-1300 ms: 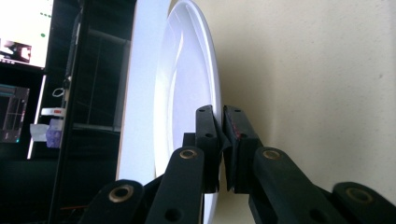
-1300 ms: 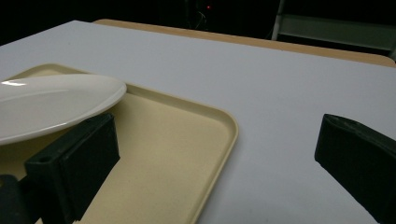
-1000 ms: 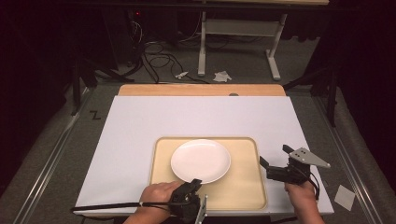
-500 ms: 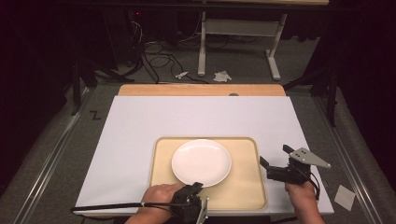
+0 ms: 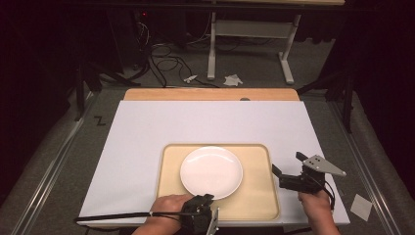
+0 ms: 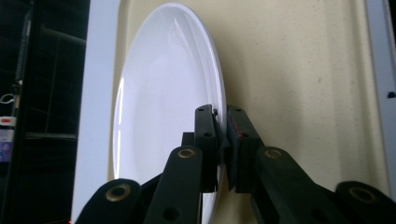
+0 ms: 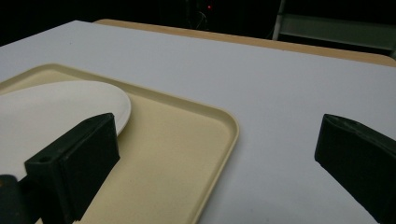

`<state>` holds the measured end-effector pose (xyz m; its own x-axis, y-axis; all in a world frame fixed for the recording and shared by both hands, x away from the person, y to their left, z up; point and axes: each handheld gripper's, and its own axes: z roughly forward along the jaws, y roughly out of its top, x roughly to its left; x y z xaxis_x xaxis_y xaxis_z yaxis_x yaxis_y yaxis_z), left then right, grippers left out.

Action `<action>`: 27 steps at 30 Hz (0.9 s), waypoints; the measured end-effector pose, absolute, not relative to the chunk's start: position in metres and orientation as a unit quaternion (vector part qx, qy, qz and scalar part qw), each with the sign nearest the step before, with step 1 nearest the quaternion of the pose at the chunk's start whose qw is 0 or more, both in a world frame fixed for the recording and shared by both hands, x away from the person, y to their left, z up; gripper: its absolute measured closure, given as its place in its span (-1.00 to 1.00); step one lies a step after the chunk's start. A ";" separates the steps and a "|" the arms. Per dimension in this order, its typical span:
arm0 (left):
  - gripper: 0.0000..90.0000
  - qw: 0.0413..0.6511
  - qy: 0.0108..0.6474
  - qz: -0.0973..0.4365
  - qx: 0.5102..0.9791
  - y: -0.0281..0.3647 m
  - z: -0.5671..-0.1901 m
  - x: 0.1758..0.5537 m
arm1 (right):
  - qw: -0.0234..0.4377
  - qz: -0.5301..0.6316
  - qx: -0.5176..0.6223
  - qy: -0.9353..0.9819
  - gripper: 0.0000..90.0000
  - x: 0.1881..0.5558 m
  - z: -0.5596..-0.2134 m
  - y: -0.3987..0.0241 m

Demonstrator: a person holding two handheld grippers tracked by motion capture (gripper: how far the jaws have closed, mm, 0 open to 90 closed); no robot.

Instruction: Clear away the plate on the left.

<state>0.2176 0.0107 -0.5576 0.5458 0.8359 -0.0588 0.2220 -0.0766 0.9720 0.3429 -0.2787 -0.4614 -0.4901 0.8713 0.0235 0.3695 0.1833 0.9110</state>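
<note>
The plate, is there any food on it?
No, the white plate on the tan tray is bare, and the left gripper pinches its rim.

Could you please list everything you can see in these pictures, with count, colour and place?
plate: one, white, on the tray, its near rim pinched.
tray: one, cream, on the white sheet toward the near edge.
white sheet: one, covering most of the table.
table: one, wooden strip showing at the far edge.
table frame: one, pale grey, on the floor beyond.
cables: several, black, on the floor beyond.
paper scraps: two, white, far floor.
paper square: one, white, floor at right.
left gripper: black fingers shut on the plate's rim.
right gripper: black fingers open, beside the tray's right edge.
</note>
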 end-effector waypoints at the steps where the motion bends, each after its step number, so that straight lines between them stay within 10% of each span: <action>1: 0.86 0.555 0.390 0.272 0.682 0.011 -0.558 0.217 | 0.266 0.473 0.429 0.722 -0.99 0.343 -0.462 -0.279; 27: 0.61 0.529 0.386 0.249 0.713 0.012 -0.559 0.216 | 0.265 0.474 0.431 0.721 -0.99 0.342 -0.462 -0.278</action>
